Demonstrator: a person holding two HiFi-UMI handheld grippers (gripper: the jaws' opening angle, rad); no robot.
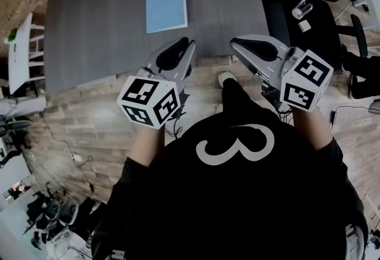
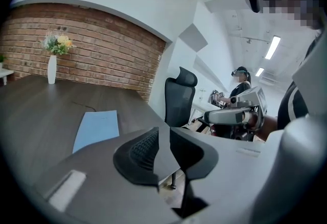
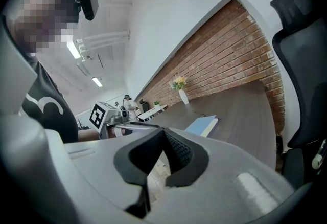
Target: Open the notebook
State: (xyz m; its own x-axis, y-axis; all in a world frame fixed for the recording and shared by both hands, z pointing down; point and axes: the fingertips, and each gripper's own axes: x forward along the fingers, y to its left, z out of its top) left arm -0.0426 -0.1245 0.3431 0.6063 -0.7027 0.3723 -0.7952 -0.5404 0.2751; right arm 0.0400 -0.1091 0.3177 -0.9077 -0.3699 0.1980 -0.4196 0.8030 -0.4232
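Blue notebook [image 1: 166, 3], closed, on grey table [image 1: 89, 33]. Left gripper [image 1: 185, 45] near table edge, slightly parted, empty; right gripper [image 1: 237, 45] clenched, empty.

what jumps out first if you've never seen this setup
The closed light blue notebook lies flat on the dark grey table, ahead of both grippers. Nearer, the left gripper and right gripper, each bearing a black-and-white marker cube, hover by the table's near edge with nothing in their tongs.
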